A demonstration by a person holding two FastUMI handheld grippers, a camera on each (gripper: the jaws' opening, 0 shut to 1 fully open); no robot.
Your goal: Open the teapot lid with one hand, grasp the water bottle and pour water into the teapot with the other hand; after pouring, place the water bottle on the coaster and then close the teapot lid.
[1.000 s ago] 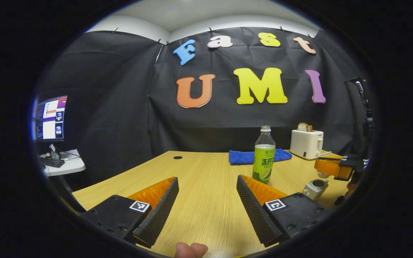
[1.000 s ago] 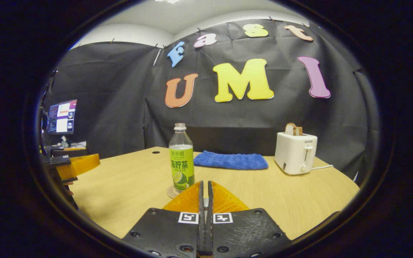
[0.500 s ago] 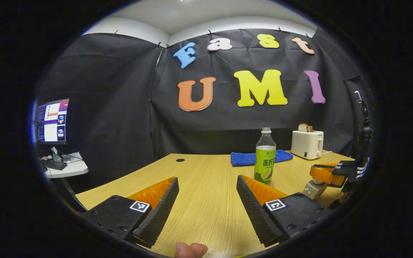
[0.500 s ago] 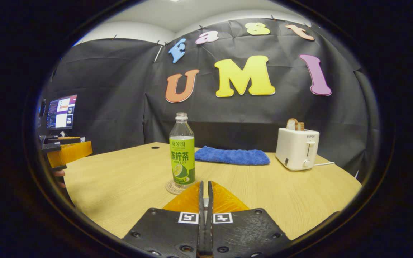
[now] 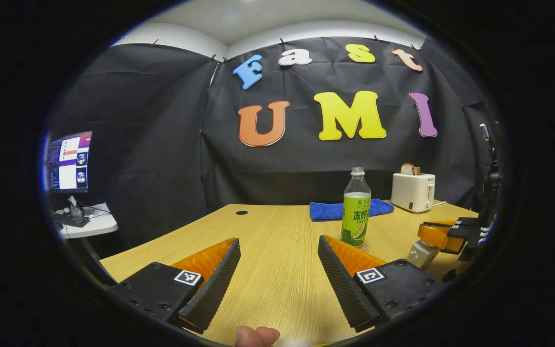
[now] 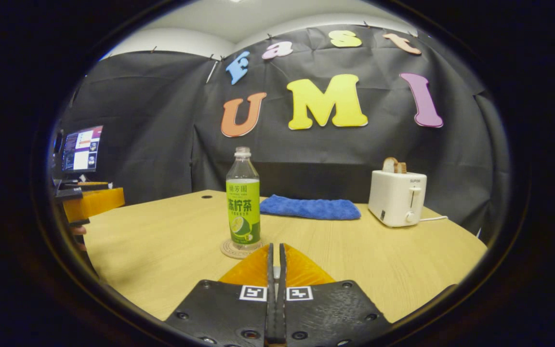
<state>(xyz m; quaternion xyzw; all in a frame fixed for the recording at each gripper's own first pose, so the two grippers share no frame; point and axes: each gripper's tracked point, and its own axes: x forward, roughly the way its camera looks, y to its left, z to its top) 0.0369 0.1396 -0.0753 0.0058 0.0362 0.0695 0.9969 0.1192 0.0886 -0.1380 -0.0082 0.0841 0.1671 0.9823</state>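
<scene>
Hovering at the top of the teapot [image 5: 421, 254] with the right gripper [image 5: 424, 232], fingers pressed together; no telling whether pinching a lid knob. Finds the water bottle [image 6: 243, 202] upright on the coaster [image 6: 229, 252], just ahead of those fingertips and slightly left. Holds the left gripper [image 5: 278, 240] spread wide, gripping nothing, low over the wooden table [image 5: 277, 299], teapot off to its right. Farther ahead: blue towel [image 6: 310, 208], toaster [image 6: 397, 197]. Risks seating the lid crooked by releasing off-centre; risks toppling the bottle by swinging forward on withdrawal.
</scene>
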